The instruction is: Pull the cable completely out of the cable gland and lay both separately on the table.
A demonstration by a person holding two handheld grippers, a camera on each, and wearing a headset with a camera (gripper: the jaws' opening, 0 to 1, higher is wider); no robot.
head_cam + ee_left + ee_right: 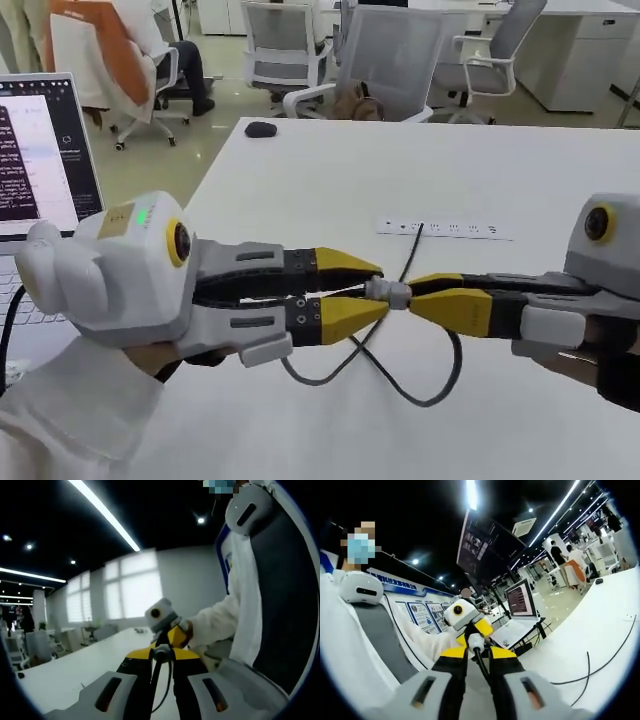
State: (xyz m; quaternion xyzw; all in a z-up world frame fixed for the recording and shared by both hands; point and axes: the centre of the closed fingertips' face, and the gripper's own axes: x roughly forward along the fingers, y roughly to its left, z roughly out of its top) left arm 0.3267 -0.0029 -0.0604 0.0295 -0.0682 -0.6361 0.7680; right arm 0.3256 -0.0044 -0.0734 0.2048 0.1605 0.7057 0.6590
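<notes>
Nearest, grips the cable gland (392,293) in left gripper (381,287) jaws above the white table (520,160); pinches black cable (440,395) in right gripper (422,293) alongside, slack looped on the tabletop. Cannot read laptop (40,150) text. Beyond: power strip (445,229), mouse (260,129), then office chairs (385,60) on pale floor.

White bench (300,170), a white power strip (445,229) lay flat on it, a black mouse (260,129) far back, loops of dark cable (430,401) rested on top
</notes>
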